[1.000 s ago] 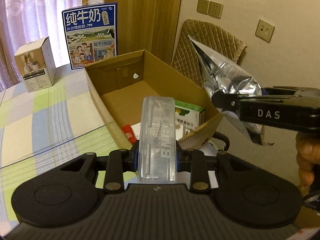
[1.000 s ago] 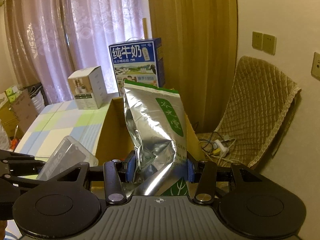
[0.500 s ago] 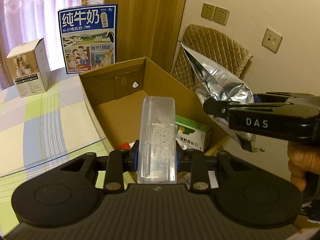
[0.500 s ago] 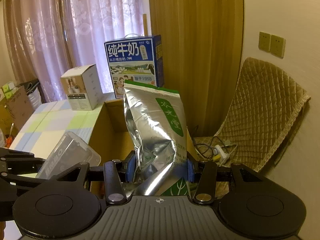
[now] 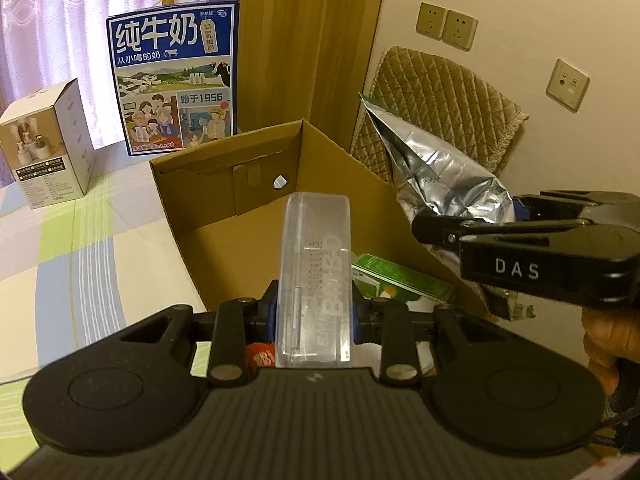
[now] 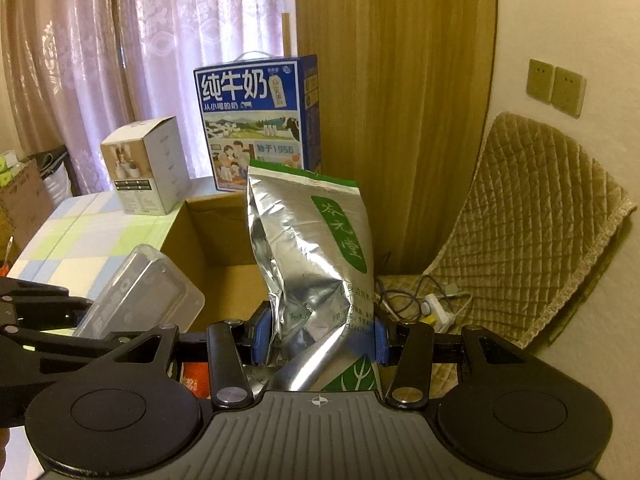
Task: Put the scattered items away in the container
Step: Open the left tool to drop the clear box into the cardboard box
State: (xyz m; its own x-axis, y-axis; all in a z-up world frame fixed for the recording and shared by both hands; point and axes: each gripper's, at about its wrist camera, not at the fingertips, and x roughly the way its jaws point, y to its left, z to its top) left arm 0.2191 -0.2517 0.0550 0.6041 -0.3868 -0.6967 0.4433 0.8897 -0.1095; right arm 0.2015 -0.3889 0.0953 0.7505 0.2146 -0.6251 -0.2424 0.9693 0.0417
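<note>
My left gripper (image 5: pixel 316 316) is shut on a clear plastic case (image 5: pixel 316 276), held upright over the near end of the open cardboard box (image 5: pixel 224 184). A green carton (image 5: pixel 400 280) and a red packet (image 5: pixel 260 358) lie inside the box. My right gripper (image 6: pixel 318 338) is shut on a silver foil bag with a green label (image 6: pixel 316 256), held upright over the box's right wall (image 6: pixel 208 236). From the left wrist view, the foil bag (image 5: pixel 444 176) and the right gripper (image 5: pixel 472 226) sit at the right. The right wrist view catches the clear case (image 6: pixel 140 296) at its lower left.
A blue milk carton case (image 5: pixel 176 80) and a small white product box (image 5: pixel 44 144) stand on the checked tablecloth (image 5: pixel 80 248) behind the cardboard box. A quilted chair (image 6: pixel 532 232) with a power strip and cables (image 6: pixel 432 304) stands to the right, by the wall.
Both grippers have moved forward over the cardboard box with their loads. The box and the items behind it look nearer and larger. Both grips are unchanged.
</note>
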